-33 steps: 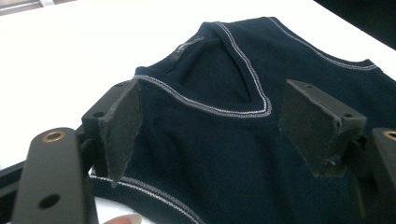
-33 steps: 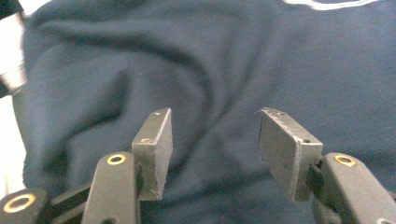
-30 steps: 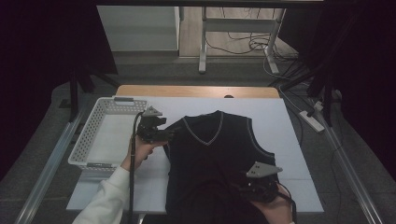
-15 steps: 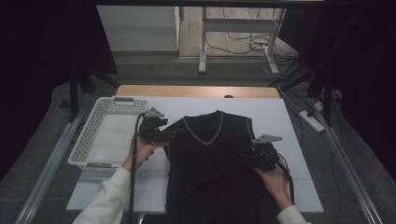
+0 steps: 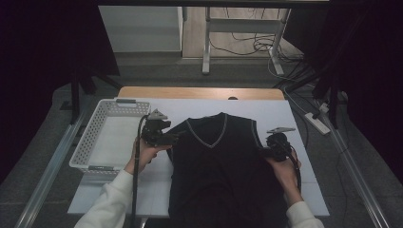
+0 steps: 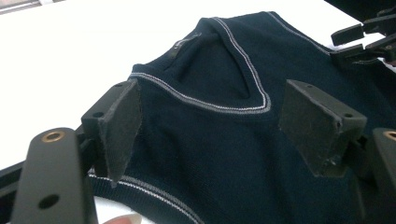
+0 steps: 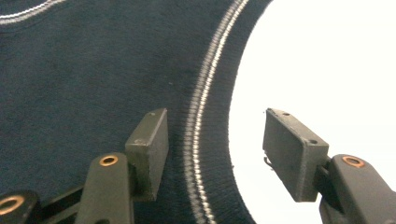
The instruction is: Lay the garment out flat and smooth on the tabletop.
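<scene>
table: wooden top with a white sheet (image 5: pixel 294 142) over most of it, bare wood strip showing at 12 o'clock | dead centre: dark navy knit V-neck vest with pale striped trim (image 5: pixel 218 166), lying flat, hem toward 6 | at 9 o'clock: white perforated plastic basket (image 5: pixel 90 137), sitting on the table's edge

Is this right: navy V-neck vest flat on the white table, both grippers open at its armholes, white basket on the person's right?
Not quite. The high view shows the white basket on the person's left, beside the left gripper. The rest holds: vest flat, right gripper open too.
</scene>
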A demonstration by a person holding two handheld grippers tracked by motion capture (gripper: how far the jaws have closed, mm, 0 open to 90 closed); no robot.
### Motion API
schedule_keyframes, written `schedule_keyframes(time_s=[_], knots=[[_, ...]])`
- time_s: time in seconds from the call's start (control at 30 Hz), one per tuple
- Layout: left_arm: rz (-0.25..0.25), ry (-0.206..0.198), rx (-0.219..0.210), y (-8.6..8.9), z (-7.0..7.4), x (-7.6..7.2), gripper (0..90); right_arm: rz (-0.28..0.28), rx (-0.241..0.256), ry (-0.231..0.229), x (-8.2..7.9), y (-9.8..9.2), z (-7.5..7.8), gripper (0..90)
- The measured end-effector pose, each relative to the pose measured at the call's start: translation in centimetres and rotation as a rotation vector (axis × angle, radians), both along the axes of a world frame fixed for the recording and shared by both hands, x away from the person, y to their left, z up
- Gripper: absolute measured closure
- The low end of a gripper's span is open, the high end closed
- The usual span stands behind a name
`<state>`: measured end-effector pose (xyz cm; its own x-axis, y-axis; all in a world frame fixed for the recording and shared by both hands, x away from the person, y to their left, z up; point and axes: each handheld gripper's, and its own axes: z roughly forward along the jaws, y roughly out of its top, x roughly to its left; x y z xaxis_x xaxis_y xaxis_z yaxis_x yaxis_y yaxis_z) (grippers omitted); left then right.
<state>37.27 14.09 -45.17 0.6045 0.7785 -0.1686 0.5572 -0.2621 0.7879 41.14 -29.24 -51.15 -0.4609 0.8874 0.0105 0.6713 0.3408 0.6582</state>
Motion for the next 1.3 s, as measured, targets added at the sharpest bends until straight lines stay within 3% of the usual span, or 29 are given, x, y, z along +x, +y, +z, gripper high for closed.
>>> schedule_keyframes(time_s=[0.1, 0.2, 0.37, 0.43, 0.57, 0.7, 1.07, 1.17, 1.23, 1.3], knots=[[-0.001, -0.002, -0.001, 0.0, 0.1, -0.1, 22.2, -0.006, 0.022, 0.021, 0.1, -0.3, -0.1, 39.9], [0.001, -0.001, -0.001, 0.0, 0.0, -0.1, 22.2, 0.016, 0.007, 0.019, 0.0, -0.1, -0.1, 45.3], [0.001, -0.003, -0.002, 0.1, 0.1, -0.2, 22.1, 0.090, -0.011, 0.019, -0.3, 0.5, 0.1, 72.2], [0.001, -0.002, -0.003, 0.1, 0.1, -0.1, 22.1, 0.103, -0.018, 0.021, -0.4, 0.6, 0.2, 76.2], [0.003, -0.002, -0.003, 0.1, 0.1, -0.1, 22.1, 0.088, -0.067, 0.008, -0.7, 0.3, 0.4, 78.5], [0.005, -0.003, -0.003, 0.2, 0.1, -0.2, 22.0, 0.049, -0.070, 0.017, -1.2, -1.0, 0.6, 79.0], [0.006, -0.004, -0.003, 0.3, 0.1, -0.1, 22.0, -0.041, -0.060, 0.023, -4.4, -6.0, 1.0, 79.6], [0.006, -0.003, -0.003, 0.3, 0.1, 0.0, 22.1, -0.065, -0.029, 0.025, -5.1, -7.3, 1.1, 79.6], [0.006, -0.001, -0.003, 0.2, 0.0, 0.0, 22.0, -0.057, 0.003, 0.022, -5.2, -7.7, 1.1, 79.1], [0.003, 0.000, 0.001, 0.1, 0.1, 0.0, 22.0, -0.049, -0.003, 0.006, -5.3, -7.3, 1.2, 76.4]])
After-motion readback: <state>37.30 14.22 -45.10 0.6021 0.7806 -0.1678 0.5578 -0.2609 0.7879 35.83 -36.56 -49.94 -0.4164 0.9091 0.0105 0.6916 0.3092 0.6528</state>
